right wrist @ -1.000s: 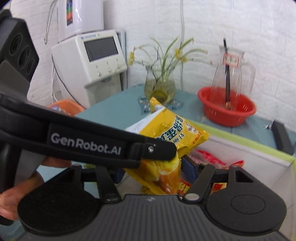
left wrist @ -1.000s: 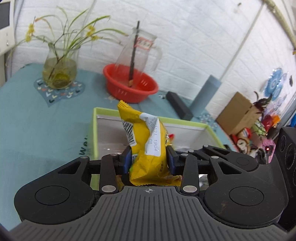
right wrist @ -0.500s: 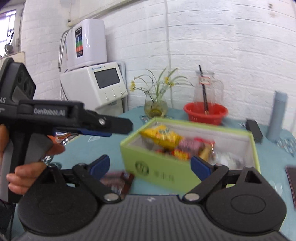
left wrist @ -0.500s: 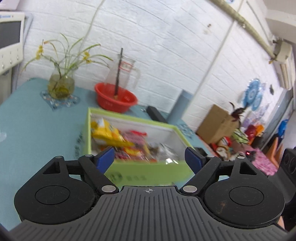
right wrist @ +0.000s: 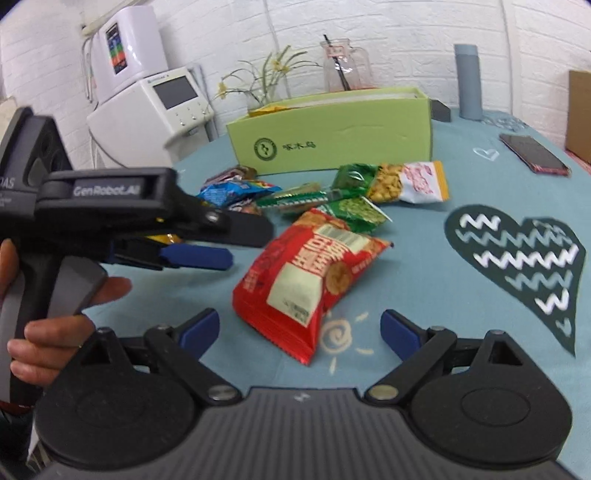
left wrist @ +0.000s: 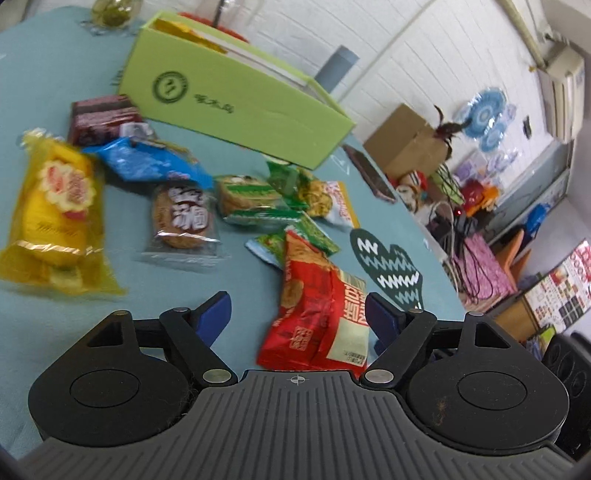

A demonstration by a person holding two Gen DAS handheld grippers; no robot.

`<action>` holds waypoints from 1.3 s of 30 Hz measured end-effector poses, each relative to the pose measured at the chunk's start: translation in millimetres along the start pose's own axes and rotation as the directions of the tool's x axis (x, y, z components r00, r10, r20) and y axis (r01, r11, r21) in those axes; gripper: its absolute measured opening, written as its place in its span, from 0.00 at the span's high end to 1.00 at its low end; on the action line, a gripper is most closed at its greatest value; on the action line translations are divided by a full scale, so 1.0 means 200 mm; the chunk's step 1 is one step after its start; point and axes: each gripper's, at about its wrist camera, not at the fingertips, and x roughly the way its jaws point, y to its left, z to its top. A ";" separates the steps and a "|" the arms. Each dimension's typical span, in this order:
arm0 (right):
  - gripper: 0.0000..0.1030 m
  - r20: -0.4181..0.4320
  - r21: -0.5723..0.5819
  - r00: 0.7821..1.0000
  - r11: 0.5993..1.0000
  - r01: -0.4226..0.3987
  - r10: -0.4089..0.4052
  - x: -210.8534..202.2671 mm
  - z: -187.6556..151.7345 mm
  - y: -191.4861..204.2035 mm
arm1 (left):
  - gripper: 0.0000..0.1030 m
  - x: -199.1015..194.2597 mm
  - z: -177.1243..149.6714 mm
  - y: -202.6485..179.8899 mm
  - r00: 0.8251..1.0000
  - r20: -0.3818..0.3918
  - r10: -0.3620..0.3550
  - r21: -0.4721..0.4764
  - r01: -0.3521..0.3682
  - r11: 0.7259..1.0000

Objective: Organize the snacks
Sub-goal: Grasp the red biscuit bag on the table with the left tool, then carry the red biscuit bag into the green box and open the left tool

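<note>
While red snack bag lies flat on teal desk, left claw straddles it, jaws just narrowed, not pressing; right claw spread wide, empty; green box behind.

The inside of the green box is hidden behind its near wall in both views; only a yellow packet's top edge is seen above the rim at 12 o'clock. The near end of the red packet is covered by the claw body in the left wrist view. The vase is cut off by the top edge. Small print on the packets is blurred and cannot be read.
</note>
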 end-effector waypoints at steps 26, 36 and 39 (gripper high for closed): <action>0.21 -0.010 -0.144 0.997 0.987 -0.072 0.071 0.02 -0.07 0.17 | 0.56 -0.14 -0.21 -0.07 0.996 -0.023 0.092 0.111 -0.089 0.990; 0.34 0.076 -0.172 0.995 0.984 -0.053 0.067 -0.01 0.13 0.15 | 0.84 -0.14 0.00 -0.14 0.998 -0.005 0.059 0.104 -0.059 0.993; 0.34 0.116 -0.199 0.992 0.980 -0.031 0.055 0.04 0.30 0.10 | 0.85 -0.11 0.19 -0.19 0.997 0.036 0.061 0.125 -0.065 0.990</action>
